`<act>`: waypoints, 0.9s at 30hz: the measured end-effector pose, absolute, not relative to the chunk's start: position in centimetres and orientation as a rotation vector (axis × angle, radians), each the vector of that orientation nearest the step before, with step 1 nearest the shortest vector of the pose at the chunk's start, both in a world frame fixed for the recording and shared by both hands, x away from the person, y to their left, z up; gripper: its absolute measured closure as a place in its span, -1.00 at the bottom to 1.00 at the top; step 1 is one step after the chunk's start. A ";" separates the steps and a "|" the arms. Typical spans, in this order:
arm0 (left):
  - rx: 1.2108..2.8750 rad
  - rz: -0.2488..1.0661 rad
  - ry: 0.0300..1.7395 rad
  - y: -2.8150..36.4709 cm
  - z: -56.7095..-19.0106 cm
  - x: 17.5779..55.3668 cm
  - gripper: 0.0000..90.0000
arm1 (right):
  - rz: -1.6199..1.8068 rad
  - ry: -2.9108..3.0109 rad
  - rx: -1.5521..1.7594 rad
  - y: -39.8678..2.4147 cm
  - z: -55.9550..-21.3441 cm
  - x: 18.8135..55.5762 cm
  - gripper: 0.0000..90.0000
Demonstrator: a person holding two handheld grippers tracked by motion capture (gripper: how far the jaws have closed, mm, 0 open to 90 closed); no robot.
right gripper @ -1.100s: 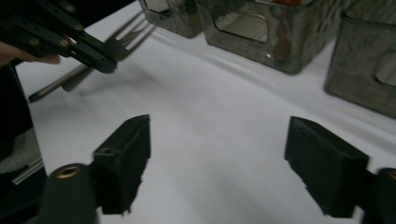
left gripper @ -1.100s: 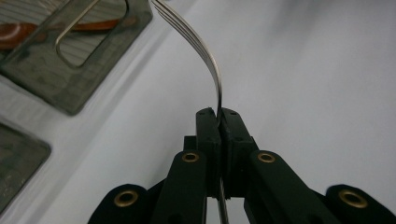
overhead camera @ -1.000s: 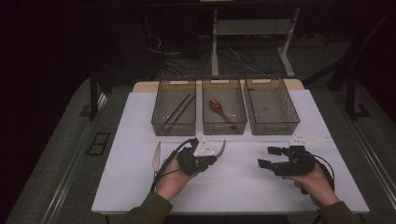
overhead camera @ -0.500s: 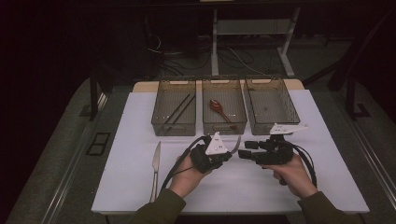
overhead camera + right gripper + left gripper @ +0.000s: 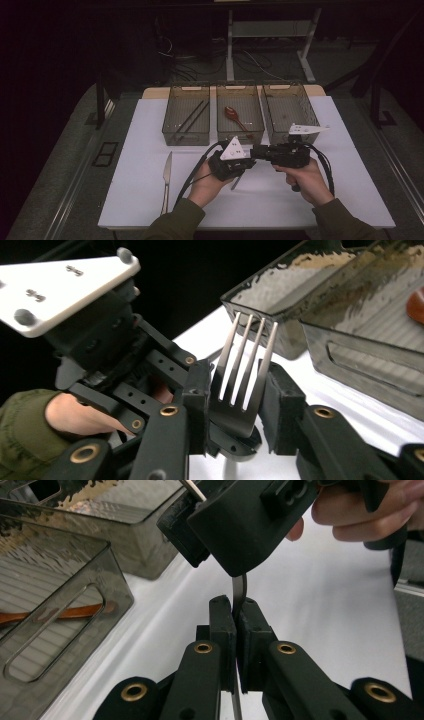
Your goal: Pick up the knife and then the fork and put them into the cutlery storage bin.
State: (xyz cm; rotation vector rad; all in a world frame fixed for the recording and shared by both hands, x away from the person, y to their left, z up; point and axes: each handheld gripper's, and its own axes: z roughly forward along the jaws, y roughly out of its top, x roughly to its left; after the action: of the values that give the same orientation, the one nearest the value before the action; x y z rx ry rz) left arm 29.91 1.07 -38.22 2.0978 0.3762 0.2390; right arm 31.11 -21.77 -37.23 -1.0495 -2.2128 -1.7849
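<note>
High view: the bench [image 5: 150, 200] carries three smoked-plastic bins along its far edge. The left bin [image 5: 185, 120] holds dark sticks, probably chopsticks; the middle bin [image 5: 240, 116] holds a reddish-brown spoon [image 5: 235, 116]; what the right bin [image 5: 290, 112] holds cannot be made out. A knife [image 5: 166, 175] lies apart at lower left.

Item in hand: one metal fork [image 5: 245, 385], held above the bench at frame centre, between the two hands.

Left hand-held gripper [image 5: 235, 625]: clamped tight on the fork's handle, which rises edge-on between its pads.

Right hand-held gripper [image 5: 237, 400]: jaws have just been closing, with the fork's head between them. The left pad looks to be touching the fork's edge; a sliver of gap shows at the right pad, so a firm grip is not evident.

Governing relation: the fork's long axis runs from the left gripper's jaws to the right's, tines pointing towards the bins. The right gripper is nearer the tines and looks placed to take the fork over.

Obscured: in the high view the fork is largely hidden behind the grippers.
</note>
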 end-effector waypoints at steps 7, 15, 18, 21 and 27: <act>2.049 0.190 0.355 1.4 -38.0 30.2 0.89 | -1.823 -2.187 -0.983 -21.5 -36.5 31.0 0.62; 2.025 0.194 0.381 1.4 -38.0 30.3 0.51 | -1.858 -2.211 -0.949 -20.9 -35.9 30.8 0.97; 2.024 0.211 0.413 2.0 -38.1 30.3 0.25 | -1.870 -2.251 -0.961 -21.1 -35.7 30.7 0.97; 2.023 0.215 0.452 3.2 -38.2 30.2 0.08 | -1.877 -2.276 -1.012 -21.6 -35.4 30.7 0.97; 2.030 0.217 0.506 6.5 -38.8 29.5 -0.16 | -1.908 -2.395 -1.151 -23.5 -33.2 30.8 0.97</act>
State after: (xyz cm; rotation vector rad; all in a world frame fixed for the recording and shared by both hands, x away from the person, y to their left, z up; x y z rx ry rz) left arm 29.50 6.49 -38.81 2.0295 0.5058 0.2168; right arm 30.79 -23.51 -33.22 -1.1508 -2.3946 -1.9076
